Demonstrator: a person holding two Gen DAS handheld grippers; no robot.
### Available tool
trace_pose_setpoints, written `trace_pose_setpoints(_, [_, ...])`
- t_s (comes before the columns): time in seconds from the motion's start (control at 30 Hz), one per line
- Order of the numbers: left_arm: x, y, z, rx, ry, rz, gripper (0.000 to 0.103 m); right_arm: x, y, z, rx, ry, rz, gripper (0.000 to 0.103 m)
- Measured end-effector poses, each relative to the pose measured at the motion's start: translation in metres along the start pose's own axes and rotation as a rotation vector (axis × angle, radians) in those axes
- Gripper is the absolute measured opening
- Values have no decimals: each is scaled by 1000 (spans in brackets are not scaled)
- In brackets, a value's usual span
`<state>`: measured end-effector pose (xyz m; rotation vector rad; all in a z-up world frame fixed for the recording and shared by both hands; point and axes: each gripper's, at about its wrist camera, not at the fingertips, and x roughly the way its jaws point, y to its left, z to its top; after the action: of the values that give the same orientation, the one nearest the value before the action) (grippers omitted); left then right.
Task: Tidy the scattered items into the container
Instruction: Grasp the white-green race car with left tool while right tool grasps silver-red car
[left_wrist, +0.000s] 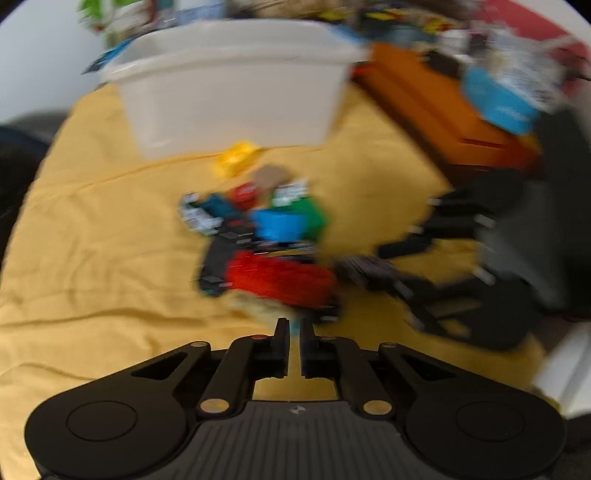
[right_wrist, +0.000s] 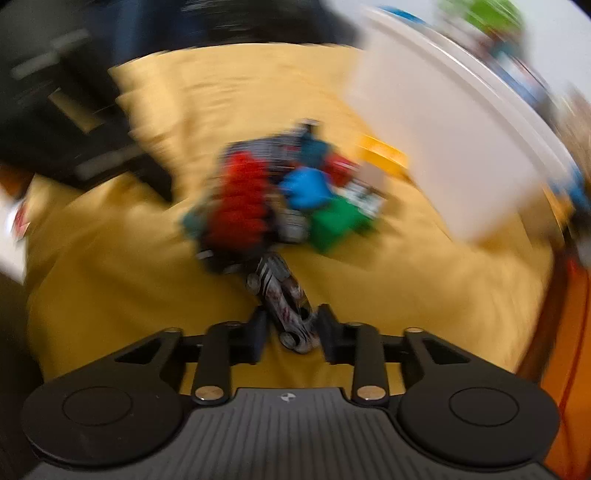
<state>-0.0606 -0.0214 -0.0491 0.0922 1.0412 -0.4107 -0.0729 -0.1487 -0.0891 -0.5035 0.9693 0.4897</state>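
on the yellow cloth (left_wrist: 92, 229) the white container (left_wrist: 236, 85) stands behind the blurred pile of toys (left_wrist: 266, 240), the right gripper (right_wrist: 290, 326) has its fingers half open around a small striped toy car (right_wrist: 284, 295), and the left gripper (left_wrist: 294, 332) fingers are almost closed, seemingly holding nothing.

Both fisheye views are evenly lit but heavily motion-blurred (edges worst), with strong barrel distortion and soft shadows.

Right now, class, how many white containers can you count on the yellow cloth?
1. The white container stands on the yellow cloth, just behind the toy pile. Blur may hide others.
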Motion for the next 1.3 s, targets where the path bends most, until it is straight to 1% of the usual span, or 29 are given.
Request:
trace_pose_setpoints(0.03, [2, -7, 1, 20, -5, -12, 9, -1, -6, -1, 62, 13, -14, 24])
trace_pose_setpoints(0.1, [15, -16, 7, 25, 14, -14, 10, -6, -11, -7, 135, 34, -23, 24])
trace_pose_setpoints(0.13, [22, -18, 10, 16, 25, -28, 10, -8, -13, -11, 154, 35, -6, 25])
trace_pose_setpoints(0.17, [31, -19, 13, -1, 40, -36, 12, -11, -14, -15, 173, 23, 18, 29])
trace_pose_setpoints(0.2, [38, -20, 15, -17, 55, -25, 13, -15, -16, -19, 191, 6, 36, 34])
trace_pose_setpoints(0.27, [50, -21, 18, -32, 56, 25, 13, -20, -16, -27, 205, -5, 38, 35])
trace_pose_setpoints(0.37, [62, -23, 24, -31, 7, 118, 12, -25, -17, -35, 211, -24, 13, 38])
trace_pose_setpoints(0.4, [64, -21, 26, -38, 9, 123, 4, -27, -18, -38, 222, -30, 15, 38])
trace_pose_setpoints(0.43, [63, -18, 27, -54, 18, 98, 1, -28, -19, -40, 228, -33, 14, 38])
trace_pose_setpoints(0.5, [60, -9, 24, -79, 40, 33, 1, -31, -20, -41, 233, -42, 7, 38])
trace_pose_setpoints(0.53, [57, -6, 19, -71, 47, 20, 1, -33, -20, -41, 236, -53, 8, 38])
trace_pose_setpoints(0.6, [48, 0, 10, -20, 67, 12, 1, -35, -21, -39, 233, -82, 18, 38])
trace_pose_setpoints(0.67, [42, 4, 1, 41, 93, 54, 1, -34, -20, -34, 219, -106, 33, 38])
trace_pose_setpoints(0.7, [41, 6, -3, 75, 108, 81, 1, -32, -18, -31, 206, -114, 42, 41])
trace_pose_setpoints(0.77, [40, 10, -7, 99, 126, 127, 3, -27, -12, -24, 163, -127, 54, 49])
trace_pose_setpoints(0.8, [37, 10, -8, 104, 123, 137, 4, -25, -9, -20, 136, -130, 55, 49])
trace_pose_setpoints(0.83, [32, 7, -9, 108, 106, 131, 5, -24, -5, -16, 110, -133, 57, 49])
trace_pose_setpoints(0.87, [25, 4, -10, 109, 79, 104, 7, -24, -2, -12, 81, -140, 62, 48])
trace_pose_setpoints(0.93, [9, -11, -11, 129, 16, 14, 15, -23, 2, -8, 46, -136, 62, 47])
trace_pose_setpoints(0.97, [4, -24, -11, 161, -14, -11, 25, -22, 1, -7, 43, -130, 42, 46])
trace_pose_setpoints(1.0, [3, -39, -11, 207, -45, 4, 37, -21, -2, -6, 49, -127, 15, 44])
trace_pose_setpoints(1.03, [6, -53, -12, 256, -72, 53, 43, -22, -6, -7, 60, -127, -2, 44])
trace_pose_setpoints(1.07, [11, -64, -13, 298, -88, 109, 45, -24, -11, -8, 74, -132, -8, 44])
trace_pose_setpoints(1.13, [27, -80, -14, 365, -90, 202, 44, -28, -19, -11, 97, -142, -8, 44])
trace_pose_setpoints(1.2, [42, -86, -15, 405, -73, 274, 43, -32, -24, -15, 101, -140, -18, 44])
trace_pose_setpoints(1.23, [51, -87, -16, 424, -48, 297, 40, -33, -25, -17, 101, -139, -22, 44])
trace_pose_setpoints(1.27, [56, -85, -17, 429, -19, 307, 32, -33, -26, -19, 102, -137, -24, 44])
trace_pose_setpoints(1.3, [59, -82, -19, 433, -13, 329, 33, -34, -27, -21, 106, -132, -27, 44])
